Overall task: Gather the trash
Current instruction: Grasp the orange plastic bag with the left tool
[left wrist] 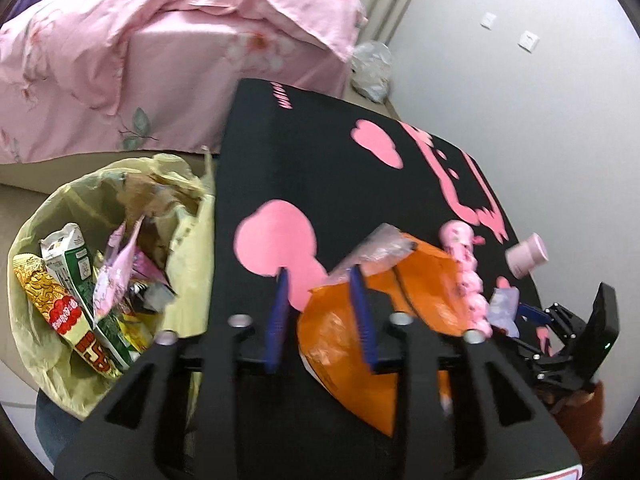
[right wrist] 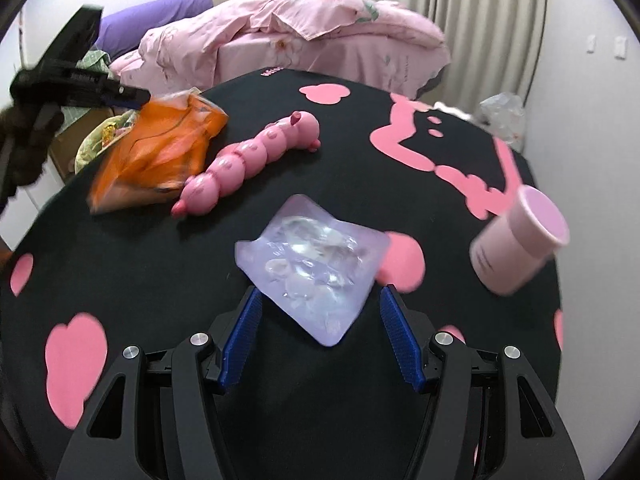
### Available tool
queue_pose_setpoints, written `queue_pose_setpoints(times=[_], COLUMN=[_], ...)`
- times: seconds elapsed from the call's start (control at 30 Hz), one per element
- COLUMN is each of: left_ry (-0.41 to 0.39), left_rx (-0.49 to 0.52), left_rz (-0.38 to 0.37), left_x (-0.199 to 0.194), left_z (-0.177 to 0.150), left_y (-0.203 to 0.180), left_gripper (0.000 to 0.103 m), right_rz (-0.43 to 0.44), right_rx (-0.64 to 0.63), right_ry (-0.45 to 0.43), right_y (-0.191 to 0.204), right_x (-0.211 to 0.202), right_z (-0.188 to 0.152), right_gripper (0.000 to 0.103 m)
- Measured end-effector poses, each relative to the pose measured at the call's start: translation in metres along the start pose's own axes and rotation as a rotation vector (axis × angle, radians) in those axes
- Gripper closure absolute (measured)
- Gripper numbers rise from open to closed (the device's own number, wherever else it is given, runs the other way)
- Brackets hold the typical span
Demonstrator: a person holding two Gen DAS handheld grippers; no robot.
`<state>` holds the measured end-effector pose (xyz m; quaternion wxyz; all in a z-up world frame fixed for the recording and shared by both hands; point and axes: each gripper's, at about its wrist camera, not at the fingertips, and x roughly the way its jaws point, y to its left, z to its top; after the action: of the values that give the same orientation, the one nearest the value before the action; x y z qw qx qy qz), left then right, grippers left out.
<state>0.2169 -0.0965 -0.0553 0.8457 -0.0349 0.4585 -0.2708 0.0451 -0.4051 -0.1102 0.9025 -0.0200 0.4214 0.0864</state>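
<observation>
Surface: black mat [right wrist: 200, 248] with pink shapes, bed behind.
Clear packet [right wrist: 316, 268]: flat on mat, long axis diagonal, near corner between right gripper [right wrist: 320, 308] fingers; jaws apart, not touching.
Left gripper [left wrist: 318, 280]: jaws parted, orange bag [left wrist: 400, 300] against one finger [left wrist: 360, 304]; grip uncertain.
Bin [left wrist: 48, 216]: left of mat, full.

White plain walls [right wrist: 580, 8]; cream pleated curtain [right wrist: 460, 8]; bed with rumpled pink floral bedding [left wrist: 160, 40] and purple pillow [right wrist: 160, 16] behind the tabletop.

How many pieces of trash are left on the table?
2: an orange bag at the table's bin-side edge, and a clear wrapper lying between the right hand-held gripper's open fingers. None seem hidden.
</observation>
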Motion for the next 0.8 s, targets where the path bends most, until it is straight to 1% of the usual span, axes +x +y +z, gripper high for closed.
queue_pose_setpoints(times=[0.07, 0.1, 0.13, 0.17, 0.23, 0.27, 0.33, 0.4, 0.43, 0.5, 0.53, 0.6, 0.67, 0.73, 0.77, 0.8], left_ry=[-0.012, -0.021, -0.032, -0.043, -0.074, -0.091, -0.112, -0.107, -0.085, -0.05, -0.02, 0.012, 0.04, 0.035, 0.024, 0.017], left_rx=[-0.027, -0.04, -0.044, -0.042, -0.032, -0.031, -0.049, -0.081, -0.108, -0.134, -0.149, -0.17, -0.175, -0.151, -0.126, -0.093], left_rz=[-0.023, -0.04, -0.046, -0.043, -0.03, -0.027, -0.033, -0.046, -0.061, -0.082, -0.1, -0.138, -0.166, -0.148, -0.133, -0.113], left_x=[0.003, 0.003, 0.002, 0.0, -0.008, -0.014, -0.023, -0.028, -0.029, -0.026, -0.024, -0.02, -0.012, -0.005, 0.0, 0.005], left_z=[-0.001, -0.003, -0.003, -0.004, -0.009, -0.011, -0.017, -0.024, -0.03, -0.038, -0.044, -0.051, -0.052, -0.047, -0.043, -0.039], left_y=[0.005, 0.006, 0.006, 0.005, 0.003, 0.002, 0.002, 0.004, 0.005, 0.003, 0.0, -0.006, -0.017, -0.031, -0.04, -0.049], left_gripper=[0.06, 0.058, 0.054, 0.052, 0.05, 0.047, 0.046, 0.036, 0.028, 0.027, 0.027, 0.027, 0.025, 0.024, 0.024, 0.024], right_rz=[0.009, 0.006, 0.006, 0.014, 0.032, 0.048, 0.057, 0.052, 0.043, 0.024, 0.013, -0.016, -0.013, -0.009, -0.006, -0.015], right_rx=[0.01, 0.011, 0.011, 0.011, 0.02, 0.034, 0.043, 0.053, 0.065, 0.079, 0.081, 0.095, 0.128, 0.144, 0.147, 0.142], right_ry=[0.01, 0.004, -0.007, -0.008, -0.005, -0.016, -0.023, -0.027, -0.032, -0.046, -0.053, -0.062, -0.051, -0.033, -0.022, -0.031], right_y=[-0.003, -0.003, -0.002, -0.001, -0.002, -0.001, -0.001, -0.001, -0.001, -0.002, -0.002, -0.005, -0.01, -0.013, -0.013, -0.011], right_x=[0.008, 0.01, 0.012, 0.014, 0.018, 0.018, 0.018, 0.017, 0.014, 0.008, 0.005, -0.002, -0.002, 0.0, 0.002, 0.001], right_z=[0.007, 0.01, 0.013, 0.015, 0.018, 0.018, 0.018, 0.016, 0.013, 0.009, 0.007, 0.001, -0.004, -0.007, -0.009, -0.01], right_gripper=[0.045, 0.045, 0.047, 0.049, 0.072, 0.073, 0.074, 0.074, 0.074, 0.074, 0.074, 0.073, 0.073, 0.072, 0.071, 0.071])
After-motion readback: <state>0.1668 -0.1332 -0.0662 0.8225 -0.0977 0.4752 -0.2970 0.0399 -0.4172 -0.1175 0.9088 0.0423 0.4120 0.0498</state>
